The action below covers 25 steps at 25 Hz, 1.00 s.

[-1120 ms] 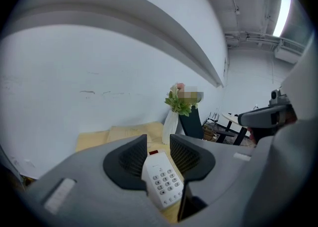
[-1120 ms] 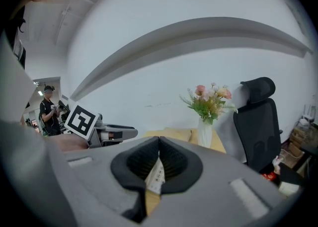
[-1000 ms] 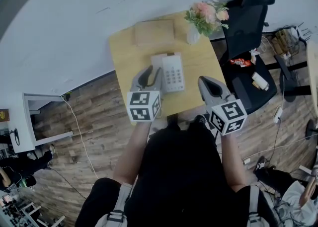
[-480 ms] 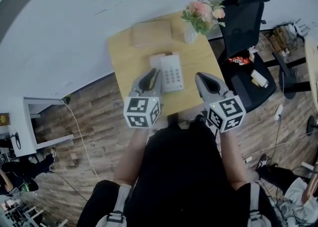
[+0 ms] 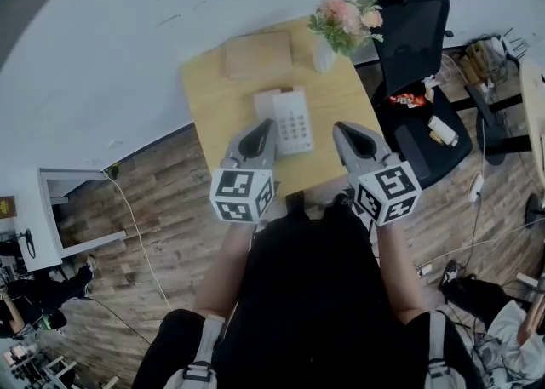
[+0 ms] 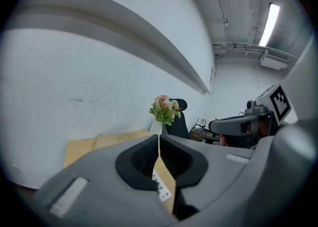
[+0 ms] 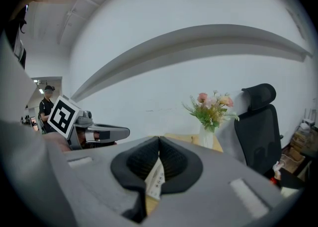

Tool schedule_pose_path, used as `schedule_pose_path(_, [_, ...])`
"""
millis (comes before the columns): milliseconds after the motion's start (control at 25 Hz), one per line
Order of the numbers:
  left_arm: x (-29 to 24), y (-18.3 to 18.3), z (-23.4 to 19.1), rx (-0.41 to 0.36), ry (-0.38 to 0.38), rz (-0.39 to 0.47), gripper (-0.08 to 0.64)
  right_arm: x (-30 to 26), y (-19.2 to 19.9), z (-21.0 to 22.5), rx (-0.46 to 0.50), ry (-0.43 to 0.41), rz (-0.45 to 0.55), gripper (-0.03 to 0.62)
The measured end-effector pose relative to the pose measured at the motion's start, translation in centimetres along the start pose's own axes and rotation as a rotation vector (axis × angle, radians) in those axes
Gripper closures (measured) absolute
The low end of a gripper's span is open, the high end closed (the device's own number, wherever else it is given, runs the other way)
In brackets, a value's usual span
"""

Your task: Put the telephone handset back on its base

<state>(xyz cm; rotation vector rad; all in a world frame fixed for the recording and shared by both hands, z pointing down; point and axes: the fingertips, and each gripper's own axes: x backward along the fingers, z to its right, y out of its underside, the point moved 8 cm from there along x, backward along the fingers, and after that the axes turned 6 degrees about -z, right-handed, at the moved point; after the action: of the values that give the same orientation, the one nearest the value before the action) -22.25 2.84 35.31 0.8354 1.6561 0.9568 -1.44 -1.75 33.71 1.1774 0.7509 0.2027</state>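
Note:
A white telephone (image 5: 294, 123) with a keypad sits mid-table, and its handset (image 5: 266, 105) lies along the left side of the base. My left gripper (image 5: 264, 129) hovers just in front of the phone's near left corner. Its jaws have just been closing with nothing between them and now meet. My right gripper (image 5: 342, 132) hangs to the right of the phone, shut and empty. In the left gripper view the left gripper (image 6: 159, 140) shows only a strip of the telephone (image 6: 162, 185) below its pads. The right gripper view shows the right gripper (image 7: 159, 140) with the telephone (image 7: 156, 179) below it.
The small yellow table (image 5: 209, 98) stands against a white wall. A flat tan box (image 5: 258, 54) lies at its back, and a vase of flowers (image 5: 341, 25) stands at the back right corner. A black office chair (image 5: 421, 17) stands right of the table, with clutter beyond it.
The left gripper's jaws stood open beside the phone's left side a second ago and are now together. That gripper has drawn back a little toward me and risen. The right gripper has kept still.

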Motion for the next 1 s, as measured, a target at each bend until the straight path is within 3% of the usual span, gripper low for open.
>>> schedule_pose_path(1000, [0.1, 0.2, 0.7, -0.022, 0.037, -0.007, 0.549, 1.4, 0.7, 0.1, -0.001, 0.043, 0.003, 0.588])
